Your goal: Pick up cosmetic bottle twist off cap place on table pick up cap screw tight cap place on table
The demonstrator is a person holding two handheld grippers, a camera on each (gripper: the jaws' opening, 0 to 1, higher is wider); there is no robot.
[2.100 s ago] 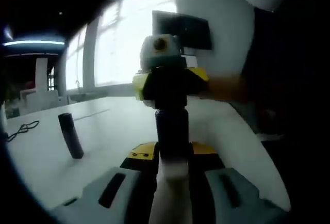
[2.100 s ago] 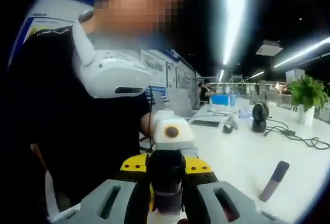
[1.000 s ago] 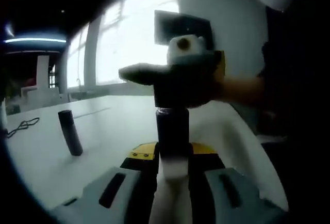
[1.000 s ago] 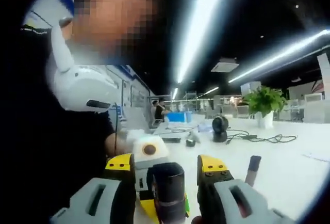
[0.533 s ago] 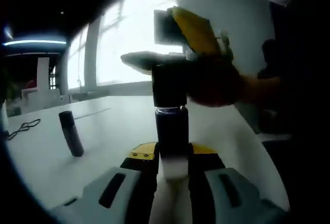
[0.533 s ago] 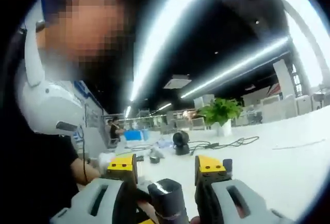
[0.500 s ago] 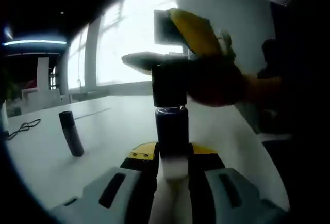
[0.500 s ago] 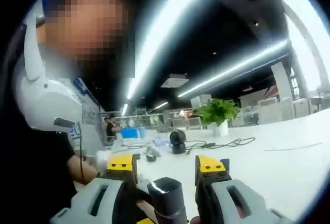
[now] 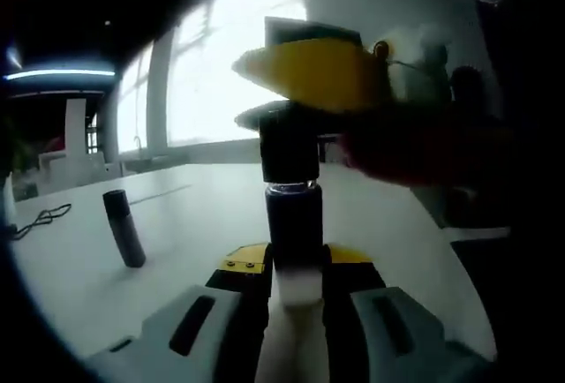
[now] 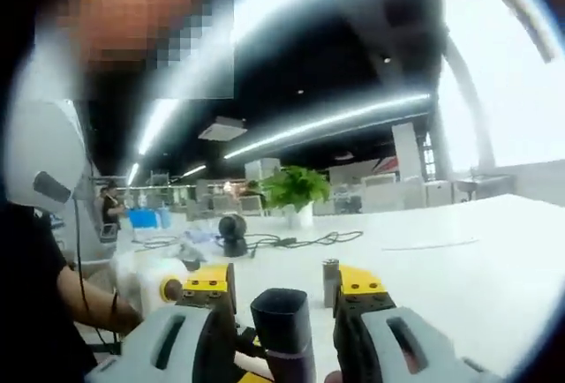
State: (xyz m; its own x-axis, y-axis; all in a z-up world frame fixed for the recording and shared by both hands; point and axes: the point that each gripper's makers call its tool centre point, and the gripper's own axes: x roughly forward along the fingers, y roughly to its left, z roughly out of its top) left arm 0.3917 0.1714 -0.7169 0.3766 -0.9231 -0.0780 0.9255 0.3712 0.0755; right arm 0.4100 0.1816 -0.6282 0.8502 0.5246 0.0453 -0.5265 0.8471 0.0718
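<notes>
Bottle (image 9: 295, 224) stands upright at the centre of the left gripper view, a dark body with a pale lower part, pinched between the fingers of the left gripper (image 9: 296, 288) that rise from the bottom edge. Its black cap (image 9: 289, 146) sits on top of the neck, just above a thin bright ring. The right gripper (image 9: 328, 72), yellow and blurred, reaches in from the upper right of that frame and closes around the cap from above.

In the right gripper view the same cap (image 10: 284, 319) shows at the lower centre as a dark cylinder, squeezed between the yellow-tipped fingers of the right gripper (image 10: 283, 311).

A second dark cylinder (image 9: 123, 228) stands tilted on the white bench (image 9: 185, 224) at the left of the left gripper view, well apart from the bottle; it appears again just behind the right finger (image 10: 329, 280) in the other view. Farther back on the bench lie a black cable (image 10: 291, 241), a small round black device (image 10: 234, 229) and a potted plant (image 10: 297, 191). Large bright windows (image 9: 212, 74) fill the upper middle of the left gripper view.
</notes>
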